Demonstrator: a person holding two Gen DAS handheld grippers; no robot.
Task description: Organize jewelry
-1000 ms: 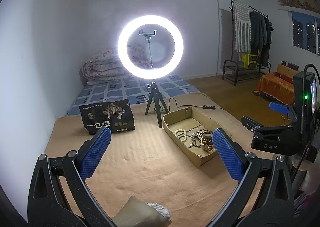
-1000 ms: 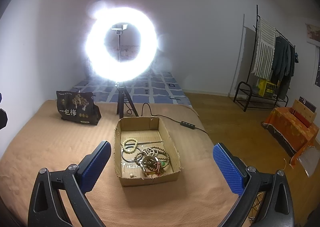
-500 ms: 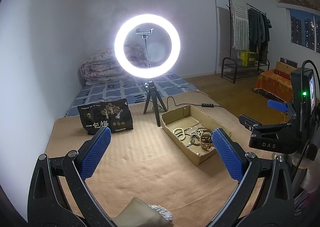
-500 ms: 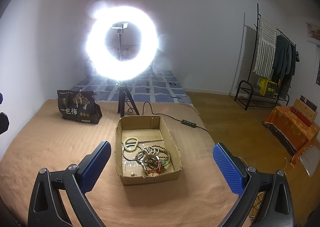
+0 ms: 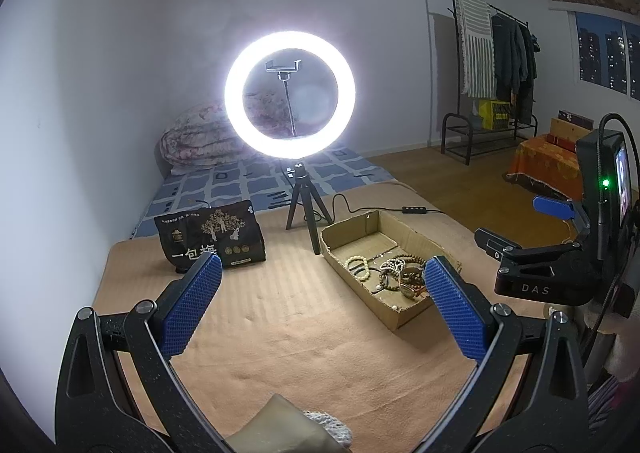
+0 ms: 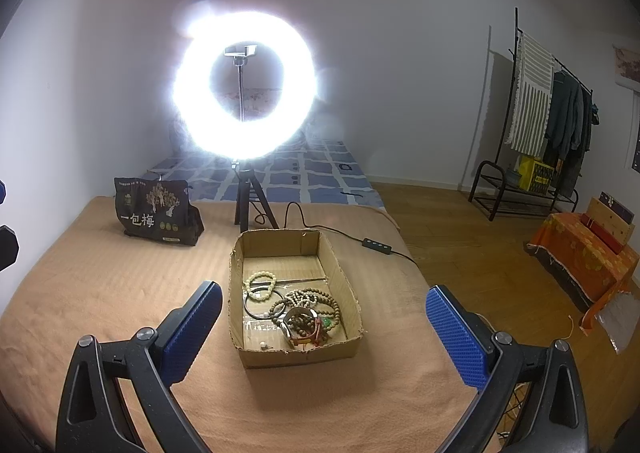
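A lit ring light (image 6: 244,85) stands on a small black tripod (image 6: 250,197) at the far side of the tan blanket (image 6: 120,293), its cable and inline switch (image 6: 376,244) trailing off to the right. To the left of the tripod a black snack bag (image 6: 156,211) with gold trees sits upright. Behind lies a blue checked mattress (image 5: 248,185) with a folded floral quilt (image 5: 200,141) against the wall. Across the wooden floor stand a clothes rack (image 6: 548,125) and a low table under an orange cloth (image 6: 588,257).

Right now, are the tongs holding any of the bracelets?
No. The left tongs and the right tongs are both open and empty. The bracelets lie in the cardboard box.
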